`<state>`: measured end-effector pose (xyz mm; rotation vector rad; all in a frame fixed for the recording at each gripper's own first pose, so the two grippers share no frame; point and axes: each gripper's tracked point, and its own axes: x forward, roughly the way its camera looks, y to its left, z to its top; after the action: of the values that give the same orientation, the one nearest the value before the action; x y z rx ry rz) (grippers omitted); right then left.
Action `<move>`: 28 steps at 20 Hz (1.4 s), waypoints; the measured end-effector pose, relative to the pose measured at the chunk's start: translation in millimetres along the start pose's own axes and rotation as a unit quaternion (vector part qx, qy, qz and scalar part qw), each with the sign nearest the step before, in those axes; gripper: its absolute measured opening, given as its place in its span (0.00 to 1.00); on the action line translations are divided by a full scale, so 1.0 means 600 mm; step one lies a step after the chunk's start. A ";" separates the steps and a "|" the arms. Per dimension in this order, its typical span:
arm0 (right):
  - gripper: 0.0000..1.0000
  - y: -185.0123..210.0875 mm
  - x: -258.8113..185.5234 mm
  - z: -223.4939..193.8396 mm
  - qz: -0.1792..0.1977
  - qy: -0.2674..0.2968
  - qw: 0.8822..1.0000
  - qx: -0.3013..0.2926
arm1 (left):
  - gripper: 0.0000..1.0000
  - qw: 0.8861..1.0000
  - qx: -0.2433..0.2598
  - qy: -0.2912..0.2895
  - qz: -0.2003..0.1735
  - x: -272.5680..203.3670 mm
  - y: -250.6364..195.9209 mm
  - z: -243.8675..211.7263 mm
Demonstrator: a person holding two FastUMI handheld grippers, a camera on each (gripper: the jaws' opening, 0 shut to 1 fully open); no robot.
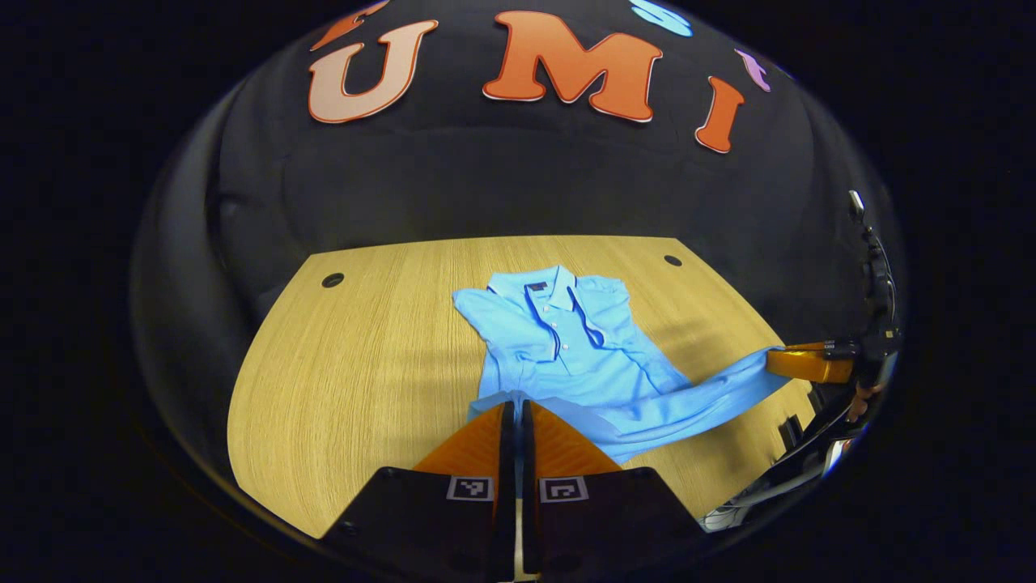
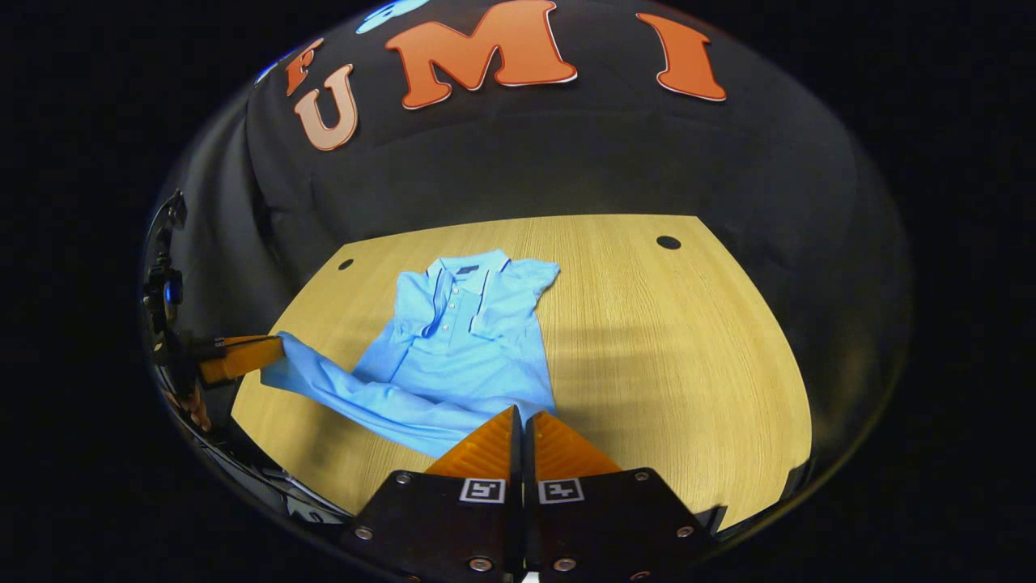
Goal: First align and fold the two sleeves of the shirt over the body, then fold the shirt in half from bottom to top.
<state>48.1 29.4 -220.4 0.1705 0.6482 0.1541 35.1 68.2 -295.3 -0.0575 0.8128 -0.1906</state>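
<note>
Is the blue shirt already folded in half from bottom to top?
No: in the right gripper view the shirt lies at full length on the table, collar far, hem near the right gripper.

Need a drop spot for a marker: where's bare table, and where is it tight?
Bare table between shirt and the left hole; a wider patch right of the shirt up to the other hole. Crowded at the near edge: sleeve runs between left gripper and right gripper.
</note>
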 end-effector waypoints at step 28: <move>0.22 -0.055 0.427 0.236 -0.096 0.029 0.994 -0.049 | 0.61 0.998 0.047 0.044 -0.019 0.445 0.128 0.191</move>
<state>338.9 32.0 -266.0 0.0096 0.7089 0.0054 308.8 90.0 -417.0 0.0240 0.8901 -0.2684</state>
